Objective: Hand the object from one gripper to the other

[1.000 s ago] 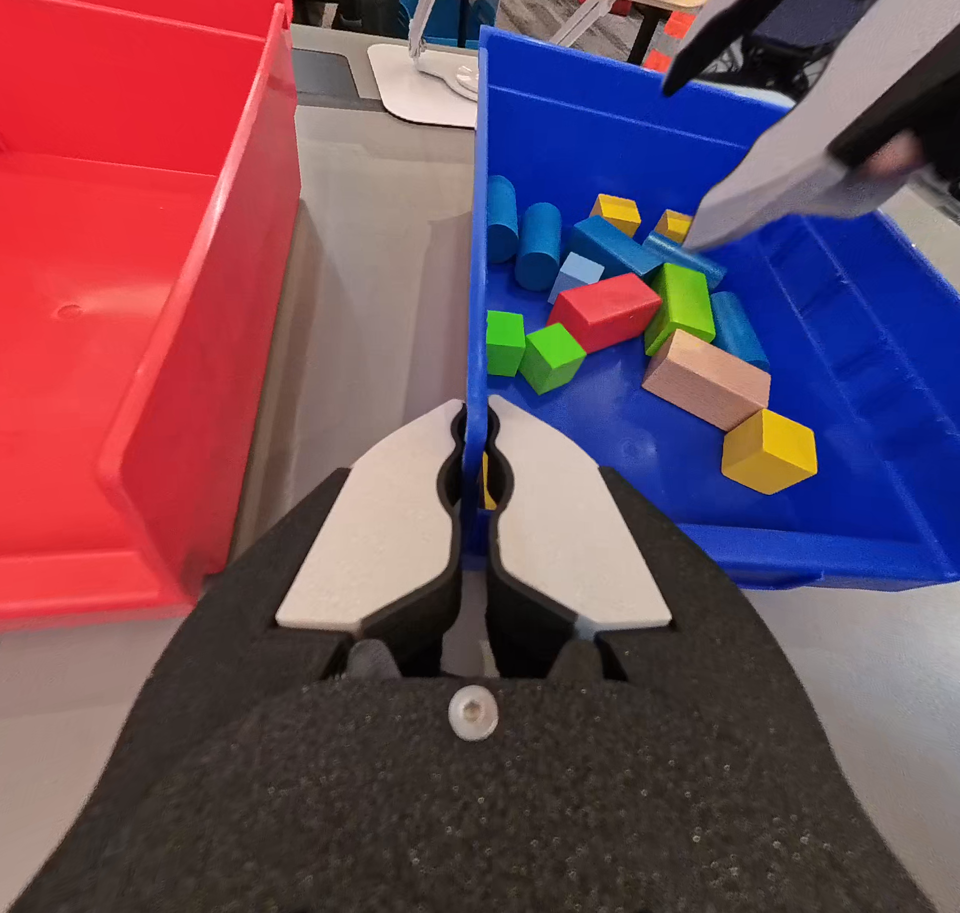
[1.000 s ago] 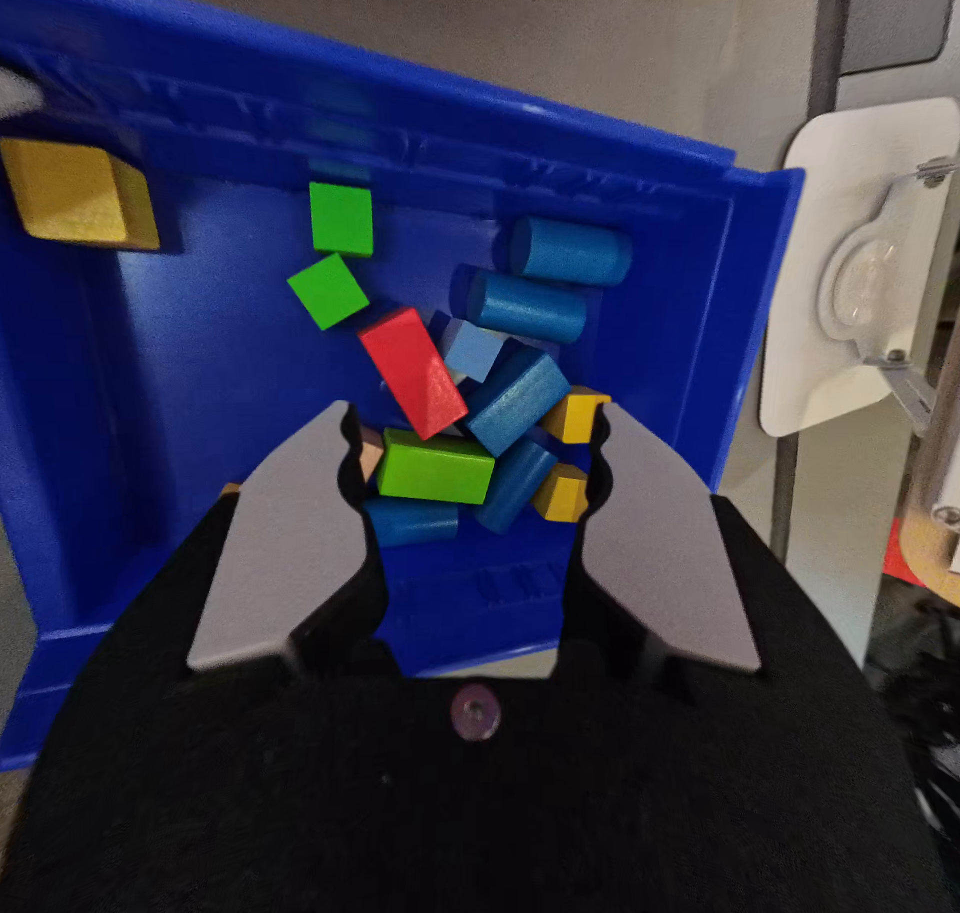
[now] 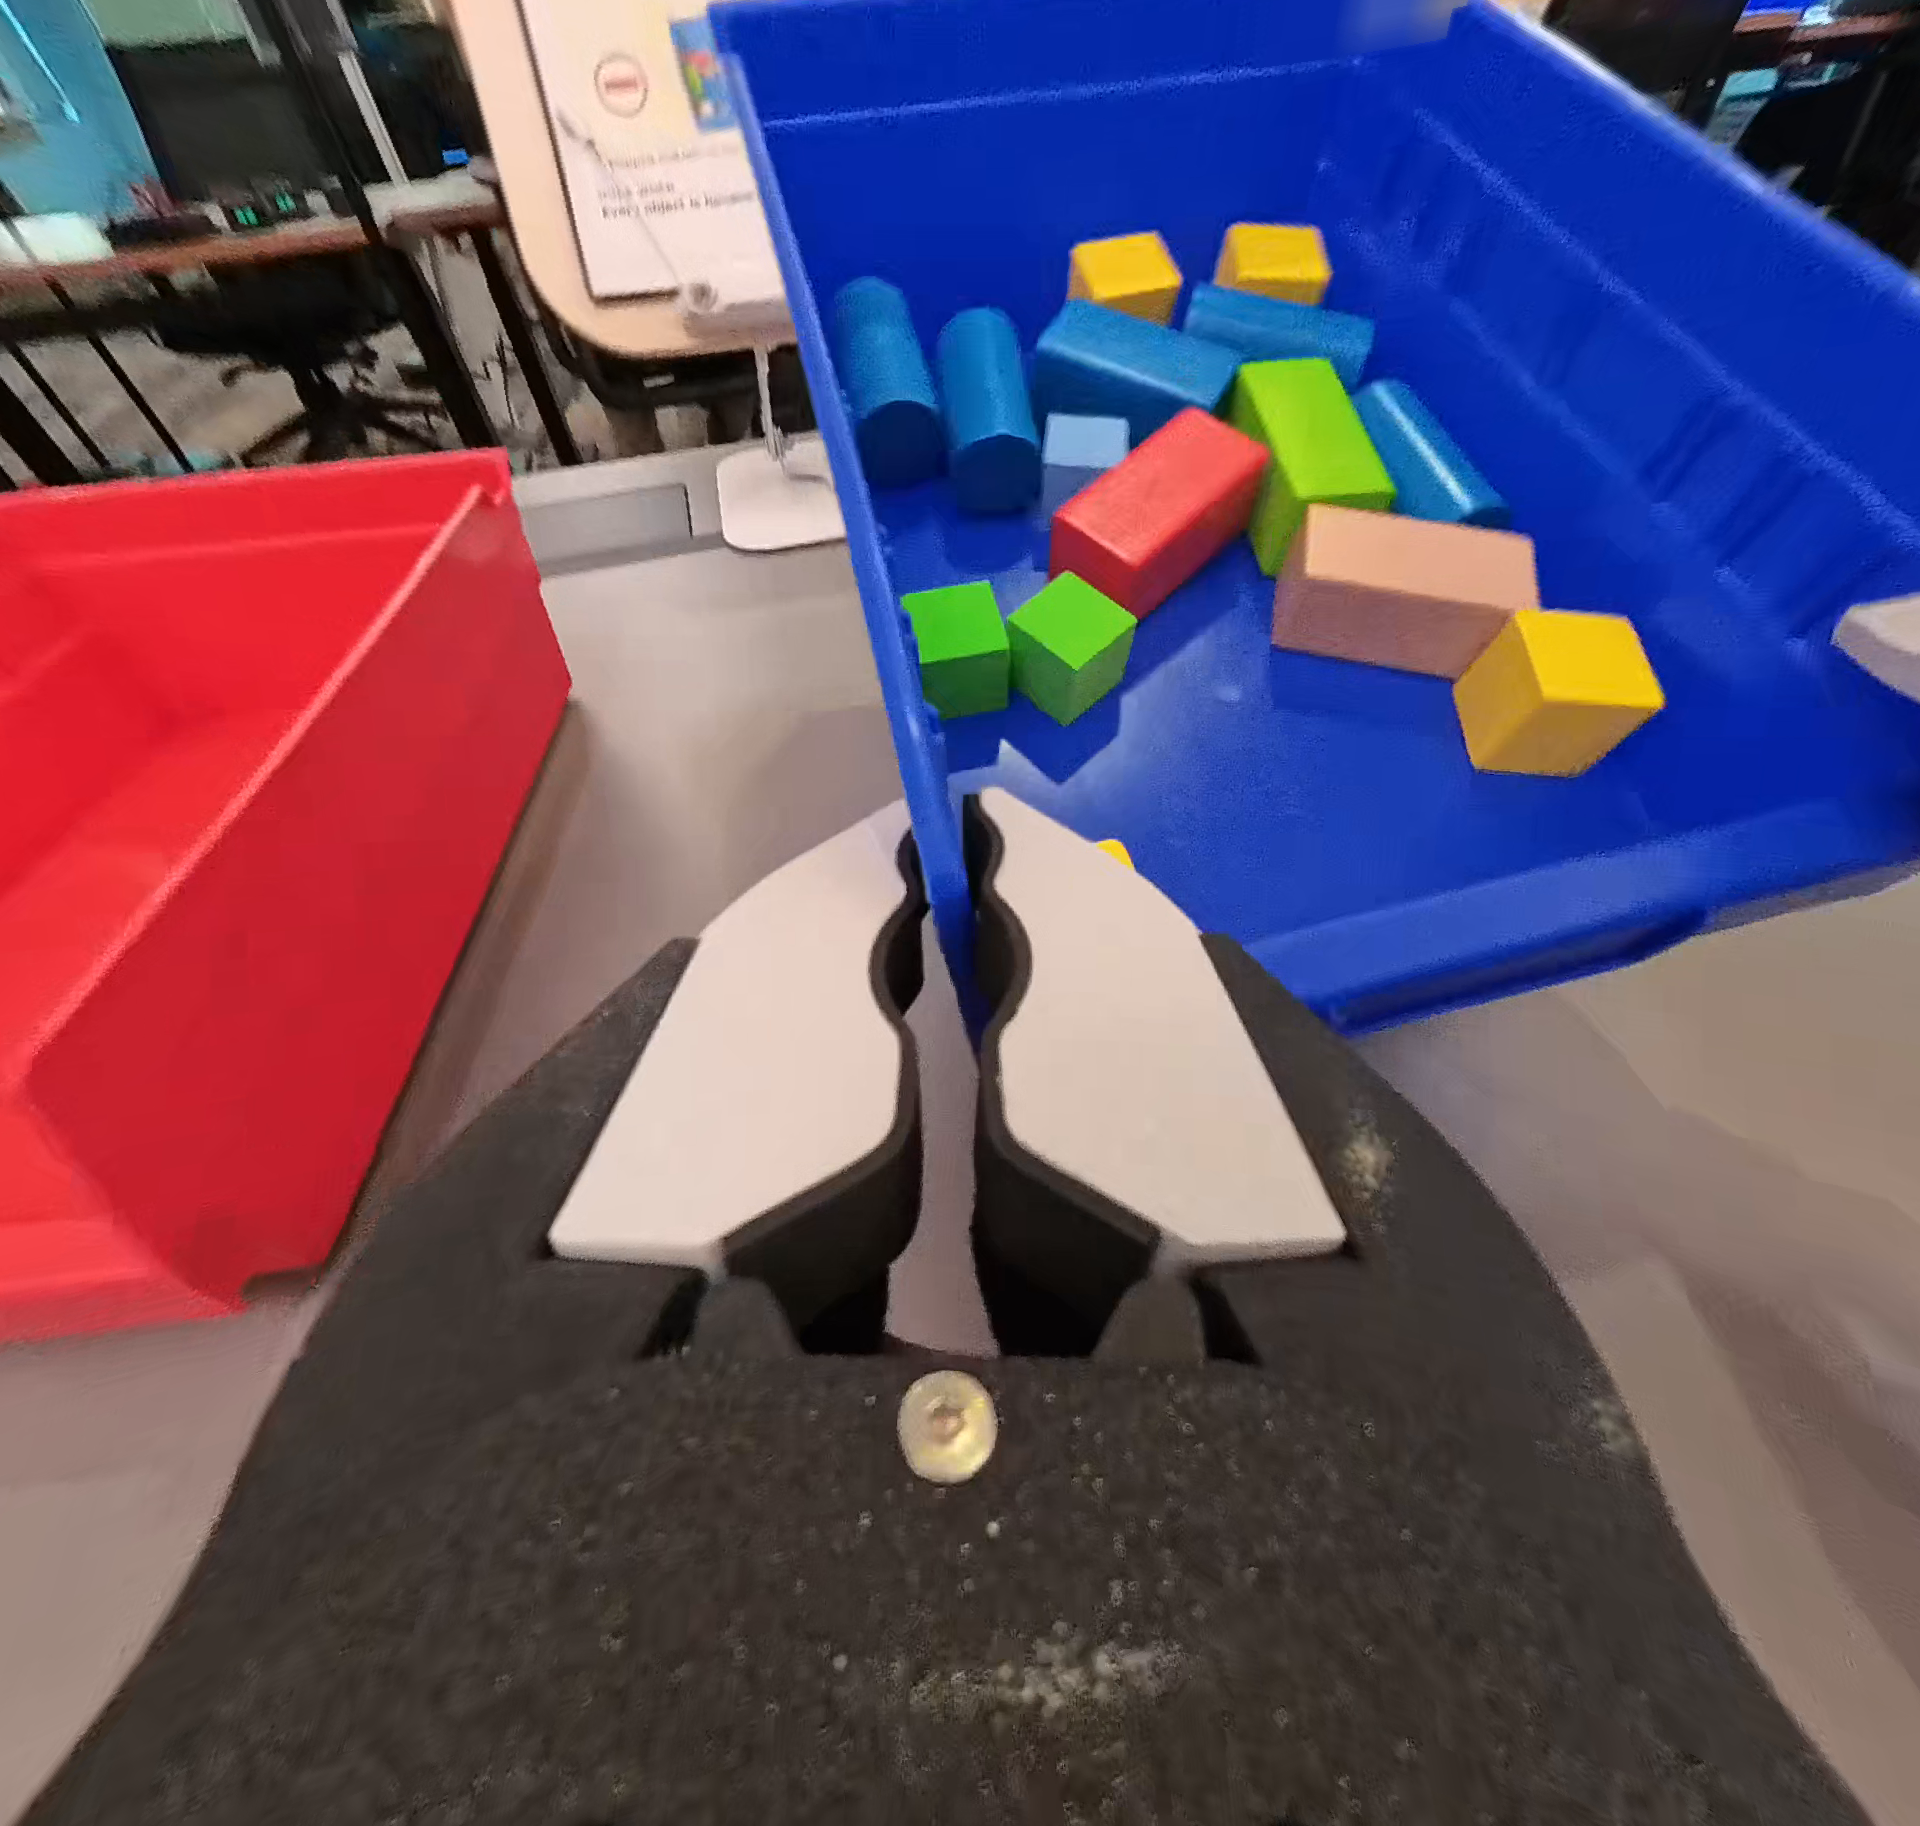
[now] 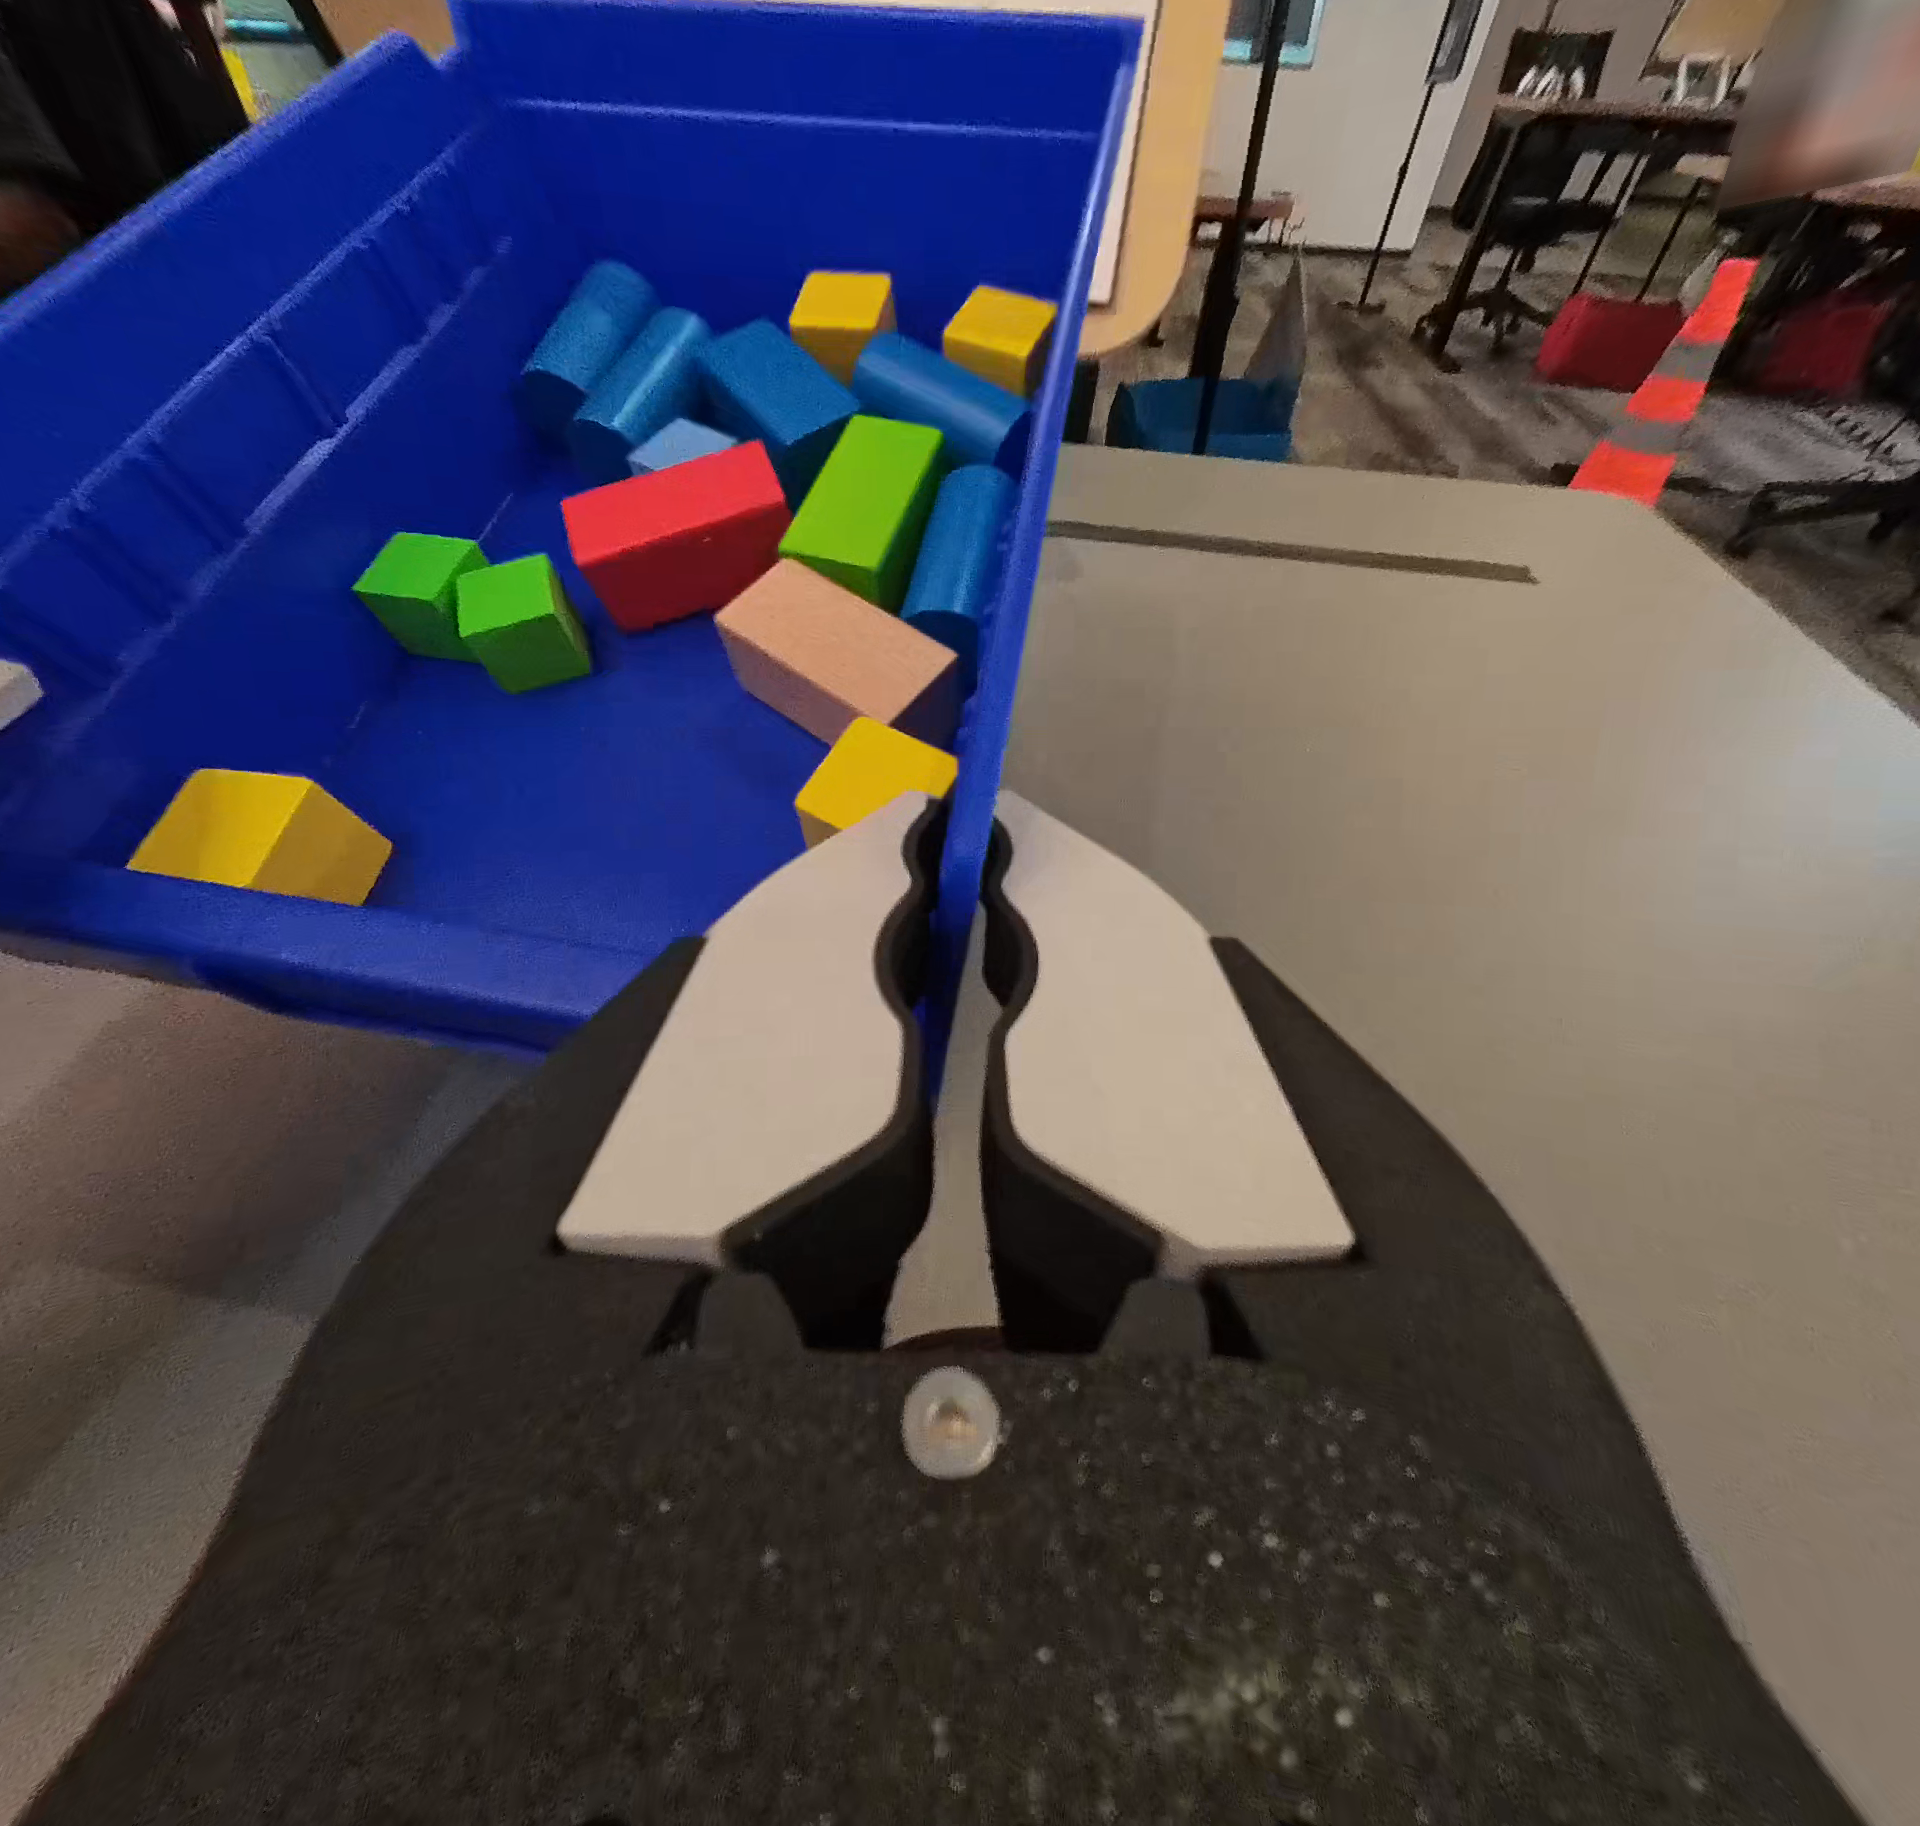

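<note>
A blue bin point(image 3: 1039, 93) holds several wooden blocks, among them a red block point(image 3: 1153, 503), a tan block point(image 3: 1397, 587) and a yellow cube point(image 3: 1553, 690). My left gripper point(image 3: 948, 820) is shut on the bin's left wall near the front corner. My right gripper point(image 4: 961, 820) is shut on the right wall of the bin point(image 4: 779, 83). The bin hangs between both grippers, tilted, above the grey table. A tip of the right gripper shows at the right edge of the left wrist view point(image 3: 1881, 644).
A red bin point(image 3: 208, 737) stands on the grey table point(image 4: 1455, 841) to the left of the blue bin. A white stand base point(image 3: 774, 498) and a sign board lie behind. Chairs, desks and an orange cone point(image 4: 1662, 394) are beyond the table.
My right gripper came down from above the blocks, open, and has shut on the bin's right wall. The bin has risen off the table and tilted. My left gripper kept its hold.
</note>
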A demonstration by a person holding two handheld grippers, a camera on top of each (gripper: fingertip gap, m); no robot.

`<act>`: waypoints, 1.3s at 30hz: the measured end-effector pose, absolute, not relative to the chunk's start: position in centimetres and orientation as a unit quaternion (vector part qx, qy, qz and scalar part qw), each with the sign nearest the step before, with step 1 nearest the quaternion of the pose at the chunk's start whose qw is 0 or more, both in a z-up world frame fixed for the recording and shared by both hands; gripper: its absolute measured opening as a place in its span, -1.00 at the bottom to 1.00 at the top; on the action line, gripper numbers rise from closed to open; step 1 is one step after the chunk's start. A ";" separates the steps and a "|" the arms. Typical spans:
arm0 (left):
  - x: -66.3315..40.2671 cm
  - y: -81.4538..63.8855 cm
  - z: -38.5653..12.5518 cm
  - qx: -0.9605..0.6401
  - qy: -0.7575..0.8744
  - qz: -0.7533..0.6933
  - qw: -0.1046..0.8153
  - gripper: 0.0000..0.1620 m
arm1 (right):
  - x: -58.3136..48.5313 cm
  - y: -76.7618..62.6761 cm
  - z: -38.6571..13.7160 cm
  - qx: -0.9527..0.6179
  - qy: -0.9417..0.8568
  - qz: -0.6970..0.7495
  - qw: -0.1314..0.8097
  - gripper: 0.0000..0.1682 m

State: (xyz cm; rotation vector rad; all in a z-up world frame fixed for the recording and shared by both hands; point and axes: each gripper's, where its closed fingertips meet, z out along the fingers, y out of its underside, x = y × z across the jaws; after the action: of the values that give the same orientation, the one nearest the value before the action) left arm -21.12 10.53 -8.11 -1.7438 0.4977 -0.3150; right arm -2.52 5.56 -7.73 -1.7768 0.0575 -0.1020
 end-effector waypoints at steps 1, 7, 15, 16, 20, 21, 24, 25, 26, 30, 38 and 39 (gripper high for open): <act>-21.3 10.7 -8.5 -0.760 0.216 -0.133 0.599 -0.95 | -2.8 5.7 -8.3 -0.786 0.026 -0.034 0.616 -0.94; -22.1 10.6 -12.1 -0.794 0.218 -0.136 0.551 -0.96 | -3.8 5.6 -12.0 -0.827 0.029 -0.029 0.560 -0.95; -23.4 9.3 -6.6 -0.682 0.208 -0.139 0.687 -0.95 | -5.0 4.3 -7.0 -0.724 0.018 -0.059 0.687 -0.95; -23.5 9.2 -6.0 -0.666 0.206 -0.140 0.703 -0.95 | -5.2 3.9 -6.0 -0.701 0.016 -0.065 0.710 -0.95; -23.5 9.8 -6.0 -0.671 0.204 -0.135 0.700 -0.95 | -5.2 4.7 -5.5 -0.691 0.014 -0.072 0.719 -0.95; -23.5 9.9 -6.4 -0.683 0.206 -0.133 0.688 -0.95 | -5.1 5.0 -6.0 -0.706 0.019 -0.062 0.705 -0.96; -23.6 10.3 -8.1 -0.716 0.205 -0.135 0.654 -0.95 | -5.3 5.2 -7.8 -0.734 0.025 -0.054 0.677 -0.95; -23.6 10.5 -8.4 -0.723 0.208 -0.135 0.645 -0.95 | -5.4 5.3 -8.2 -0.742 0.028 -0.051 0.668 -0.95; -23.6 10.7 -8.8 -0.733 0.211 -0.136 0.633 -0.95 | -5.4 5.4 -8.6 -0.750 0.029 -0.050 0.659 -0.95; -23.7 11.8 -10.2 -0.780 0.205 -0.139 0.575 -0.95 | -5.5 6.3 -10.0 -0.794 0.034 -0.032 0.606 -0.95; -24.7 14.8 -9.7 -0.825 0.172 -0.132 0.522 -0.96 | -6.1 10.9 -9.9 -0.848 0.020 -0.014 0.530 -0.95; -24.9 13.7 -9.4 -0.819 0.173 -0.139 0.529 -0.96 | -6.5 9.6 -9.5 -0.842 0.018 -0.006 0.538 -0.94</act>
State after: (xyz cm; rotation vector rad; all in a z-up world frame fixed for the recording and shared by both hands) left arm -24.93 13.66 -9.43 -1.9566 0.4142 -0.3312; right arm -6.49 9.61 -9.47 -2.0041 0.0424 -0.0143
